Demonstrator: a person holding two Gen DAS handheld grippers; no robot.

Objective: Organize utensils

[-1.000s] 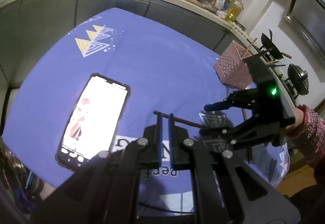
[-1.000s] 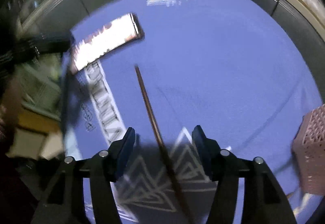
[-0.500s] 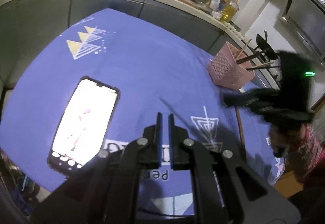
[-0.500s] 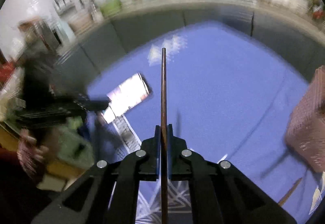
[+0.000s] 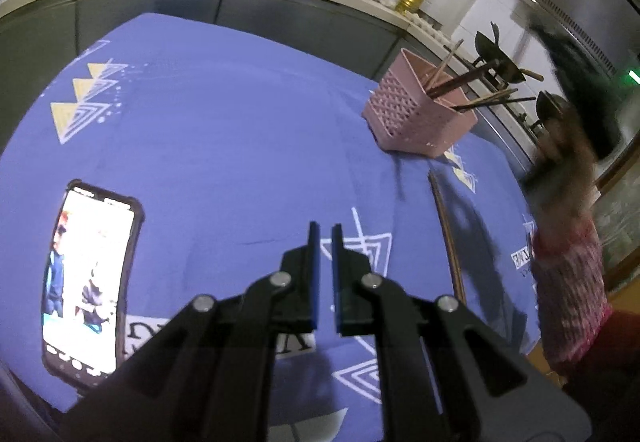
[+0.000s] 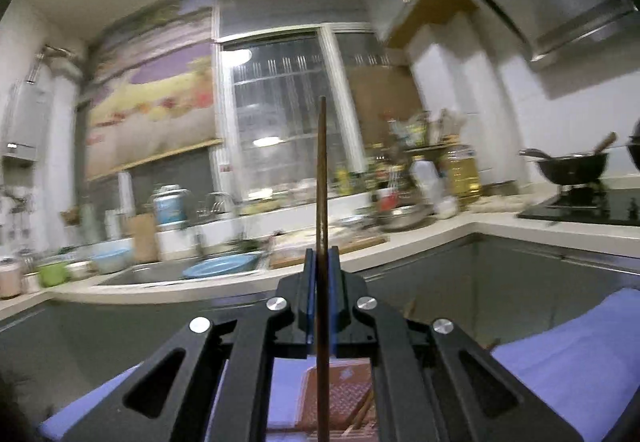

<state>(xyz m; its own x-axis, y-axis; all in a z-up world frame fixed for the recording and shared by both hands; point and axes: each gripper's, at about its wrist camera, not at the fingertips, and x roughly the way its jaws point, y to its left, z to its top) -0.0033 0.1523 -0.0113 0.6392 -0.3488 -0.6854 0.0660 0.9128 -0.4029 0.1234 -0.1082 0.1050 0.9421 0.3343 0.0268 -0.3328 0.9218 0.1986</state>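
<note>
Chopstick (image 6: 322, 177) in our right gripper (image 6: 321, 262) is what we see first: the two blue-padded fingers (image 6: 309, 282) are clenched on its brown shaft, and it stands upright, its tip pointing to 12 o'clock against the window (image 6: 280, 113). Below the gripper, at 6 o'clock in the right wrist view, the open top of the pink holder (image 6: 344, 394) shows, with other sticks inside, and the lower end of the held chopstick crosses in front of it (we cannot tell if it touches). Our left gripper (image 5: 325, 238) hangs above the blue cloth (image 5: 240, 129) with its fingers almost together, only a narrow gap between them, and grasps nothing. In the left wrist view the pink holder (image 5: 416, 109) stands on the cloth at about 2 o'clock, several chopsticks leaning out of it. One more chopstick (image 5: 446, 234) lies flat on the cloth at 3 o'clock, apart from the holder. A phone (image 5: 90, 278) with lit screen lies at 8 o'clock.
</note>
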